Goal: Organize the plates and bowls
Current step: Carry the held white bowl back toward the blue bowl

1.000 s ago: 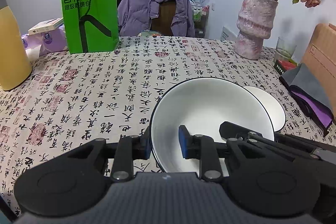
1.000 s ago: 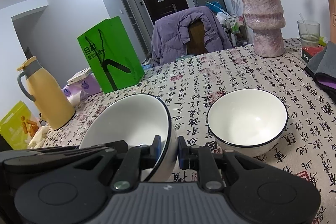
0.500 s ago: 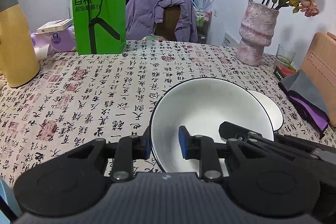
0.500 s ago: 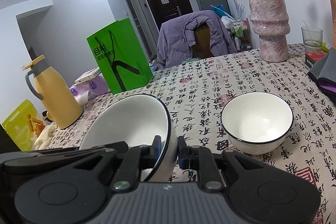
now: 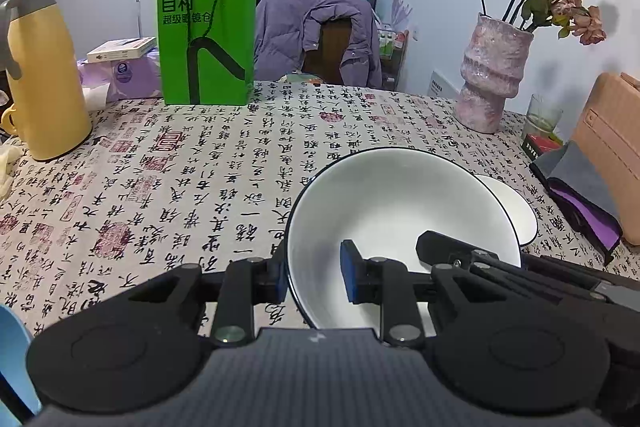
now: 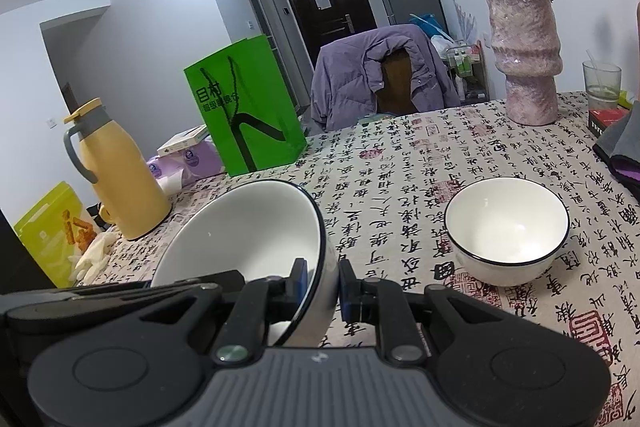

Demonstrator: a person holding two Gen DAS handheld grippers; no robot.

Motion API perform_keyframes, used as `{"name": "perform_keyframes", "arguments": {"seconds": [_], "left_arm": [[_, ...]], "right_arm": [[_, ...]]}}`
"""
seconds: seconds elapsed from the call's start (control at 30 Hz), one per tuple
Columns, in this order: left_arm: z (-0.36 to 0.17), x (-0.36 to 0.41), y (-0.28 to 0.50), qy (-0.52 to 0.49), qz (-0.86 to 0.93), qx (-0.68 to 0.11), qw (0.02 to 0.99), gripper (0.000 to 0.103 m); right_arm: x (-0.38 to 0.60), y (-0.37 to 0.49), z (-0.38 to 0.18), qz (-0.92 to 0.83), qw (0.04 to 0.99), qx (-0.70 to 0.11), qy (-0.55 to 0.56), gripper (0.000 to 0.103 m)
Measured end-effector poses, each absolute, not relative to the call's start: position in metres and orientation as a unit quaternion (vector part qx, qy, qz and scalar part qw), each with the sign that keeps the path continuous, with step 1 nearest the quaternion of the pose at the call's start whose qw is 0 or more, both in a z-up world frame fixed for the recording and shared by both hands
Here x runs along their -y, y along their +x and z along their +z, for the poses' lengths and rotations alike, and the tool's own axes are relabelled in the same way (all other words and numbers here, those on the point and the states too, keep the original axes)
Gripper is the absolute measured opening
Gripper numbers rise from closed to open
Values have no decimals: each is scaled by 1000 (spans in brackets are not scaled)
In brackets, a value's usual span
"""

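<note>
Left wrist view: the left gripper (image 5: 314, 277) is clamped on the near-left rim of the large white bowl (image 5: 400, 211), one pad outside the wall and one inside. The bowl sits at about five o'clock in the picture, held clear of the tablecloth (image 5: 200, 187). Behind its right edge, at four o'clock, the small bowl (image 5: 514, 211) peeks out. Compared with a second ago, the green bag (image 5: 206, 35) and yellow flask (image 5: 44, 75) show more fully, so the pair of hands has drawn back and slightly up.

Right wrist view: the right gripper (image 6: 322, 281) pinches the same large bowl's opposite rim at six o'clock, tilting it. The small bowl rests on the cloth at three to four o'clock, now further off than before. I judge the large bowl is lifted free for carrying and still has to be set down.
</note>
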State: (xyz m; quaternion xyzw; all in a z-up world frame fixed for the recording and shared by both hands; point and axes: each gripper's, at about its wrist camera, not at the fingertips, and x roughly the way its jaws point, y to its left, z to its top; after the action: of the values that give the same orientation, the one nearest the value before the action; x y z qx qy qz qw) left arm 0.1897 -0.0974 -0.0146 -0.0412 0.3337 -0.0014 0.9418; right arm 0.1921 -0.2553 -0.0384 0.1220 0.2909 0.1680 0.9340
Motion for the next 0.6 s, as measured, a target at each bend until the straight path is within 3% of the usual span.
{"name": "perform_keyframes", "arguments": {"seconds": [0.6], "left_arm": [[-4,76,158,-50,6,-316,947,25]], "right_arm": [[230,166,-26,180,936,-284,108,16]]}}
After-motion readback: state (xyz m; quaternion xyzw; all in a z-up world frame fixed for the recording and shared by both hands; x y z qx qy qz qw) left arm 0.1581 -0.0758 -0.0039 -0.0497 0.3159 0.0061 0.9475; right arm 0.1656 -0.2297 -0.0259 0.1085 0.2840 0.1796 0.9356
